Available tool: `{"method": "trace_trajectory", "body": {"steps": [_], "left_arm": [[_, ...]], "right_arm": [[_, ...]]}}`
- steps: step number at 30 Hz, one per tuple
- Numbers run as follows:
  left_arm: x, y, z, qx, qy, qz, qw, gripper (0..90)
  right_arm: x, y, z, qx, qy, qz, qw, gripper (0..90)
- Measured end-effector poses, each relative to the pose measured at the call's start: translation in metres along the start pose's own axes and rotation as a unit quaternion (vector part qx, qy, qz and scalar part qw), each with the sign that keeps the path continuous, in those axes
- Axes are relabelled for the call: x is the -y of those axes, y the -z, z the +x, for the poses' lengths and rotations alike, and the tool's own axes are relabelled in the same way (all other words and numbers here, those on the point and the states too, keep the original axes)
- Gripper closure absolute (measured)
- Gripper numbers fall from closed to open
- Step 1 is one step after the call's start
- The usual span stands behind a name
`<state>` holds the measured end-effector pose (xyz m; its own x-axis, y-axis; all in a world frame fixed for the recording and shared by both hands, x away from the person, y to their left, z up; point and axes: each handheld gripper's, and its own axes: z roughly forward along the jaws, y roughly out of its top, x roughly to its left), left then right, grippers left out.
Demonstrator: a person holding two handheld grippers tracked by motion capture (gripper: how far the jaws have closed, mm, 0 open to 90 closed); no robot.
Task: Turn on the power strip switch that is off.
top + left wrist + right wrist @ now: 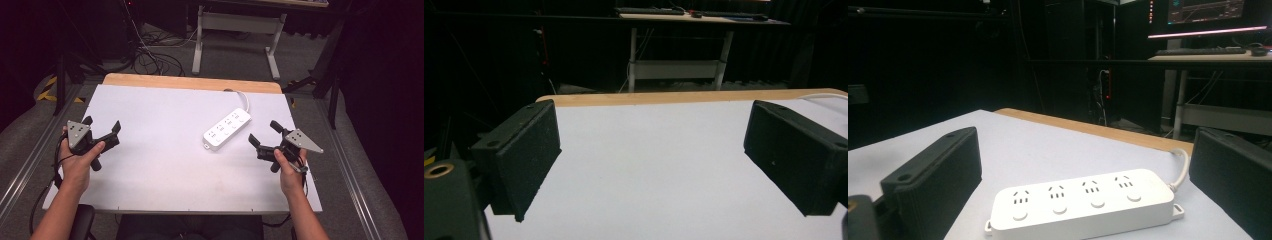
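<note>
Both tongs, left (104, 128) and right (262, 133), gape empty, level above the table (150, 165), right facing the power strip (227, 129).

The high view looks forward and down from above the person's side, taking in the whole white table (165, 165), with a power strip (227, 129) at about two o'clock of centre. The left gripper view sits low and close over that table (649, 165), facing its far wooden edge. The right gripper view, equally low, faces the power strip (1083, 202) from close by.
</note>
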<state>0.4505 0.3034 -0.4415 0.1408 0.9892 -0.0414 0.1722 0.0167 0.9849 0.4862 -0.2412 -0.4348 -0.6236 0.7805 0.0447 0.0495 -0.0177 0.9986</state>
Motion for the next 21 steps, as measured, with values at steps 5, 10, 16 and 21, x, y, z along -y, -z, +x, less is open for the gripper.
{"method": "trace_trajectory", "body": {"steps": [5, 10, 16, 21], "left_arm": [[-0.0002, -0.0002, 0.0002, 0.001, -0.001, 0.001, 1.0000, 7.5], [-0.0003, -0.0002, 0.0000, 0.001, 0.002, 0.000, 1.0000, 5.8], [-0.0007, 0.0000, 0.0000, 0.001, 0.005, 0.000, 1.0000, 3.3], [-0.0007, -0.0001, 0.0002, 0.000, 0.005, 0.000, 1.0000, 3.1]], "right_arm": [[0.0011, -0.0005, -0.0002, 0.005, -0.001, 0.000, 1.0000, 1.4], [0.0018, -0.0002, -0.0018, 0.012, -0.004, -0.001, 0.9999, 1.9], [0.0014, 0.0004, -0.0025, 0.018, -0.001, -0.006, 0.9998, 2.0], [0.0015, 0.0004, -0.0024, 0.019, -0.002, -0.007, 0.9998, 1.9]]}}
